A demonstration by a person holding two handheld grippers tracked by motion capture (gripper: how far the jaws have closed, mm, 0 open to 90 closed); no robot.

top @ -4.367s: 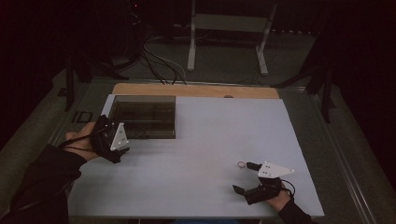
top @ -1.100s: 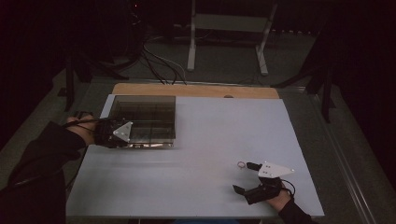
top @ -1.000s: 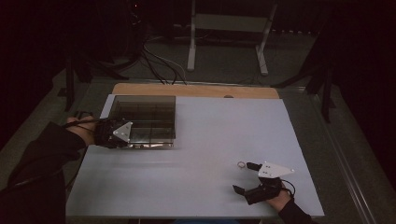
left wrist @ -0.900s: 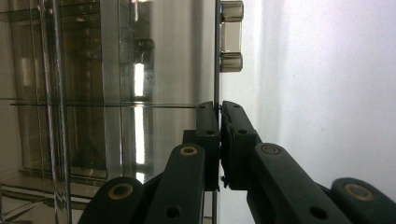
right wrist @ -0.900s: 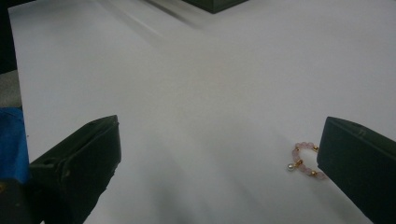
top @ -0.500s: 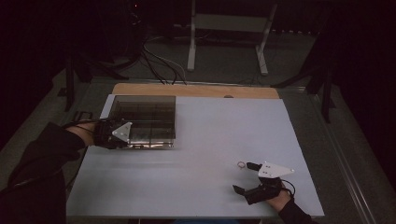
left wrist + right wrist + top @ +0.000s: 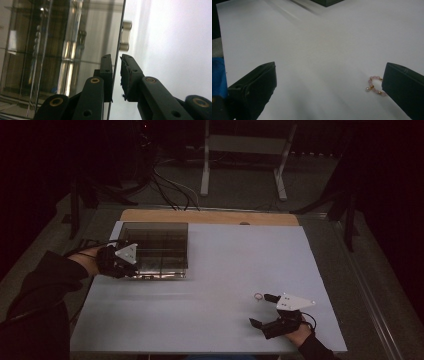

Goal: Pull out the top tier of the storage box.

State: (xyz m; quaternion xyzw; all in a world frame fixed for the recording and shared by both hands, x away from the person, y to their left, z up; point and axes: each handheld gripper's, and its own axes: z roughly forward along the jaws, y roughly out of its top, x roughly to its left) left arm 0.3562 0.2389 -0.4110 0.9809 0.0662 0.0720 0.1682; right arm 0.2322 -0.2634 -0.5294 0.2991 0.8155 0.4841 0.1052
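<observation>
A clear plastic compartment box (image 7: 156,251) sits at the table's back left. My left gripper (image 7: 136,270) is at its near left corner. In the left gripper view the thin edge of the clear lid (image 7: 119,32) runs between the two jaws of the left gripper (image 7: 116,58). These jaws have just been opening, and a slim gap shows beside the lid edge. A small pink bead bracelet (image 7: 258,296) lies on the white table near the front right. My right gripper (image 7: 259,310) rests there wide open, its far jaw just beside the bracelet (image 7: 374,83), nothing held in the right gripper (image 7: 329,75).
The white table top (image 7: 225,270) has a wooden strip (image 7: 210,216) along its far edge. A small latch (image 7: 126,35) sticks out from the box side. Cables and a stand's legs (image 7: 240,165) are on the dark floor beyond.
The left hand went from the table by the box's front corner up to the box's left edge, then slid slightly nearer. The right hand has stayed still.
</observation>
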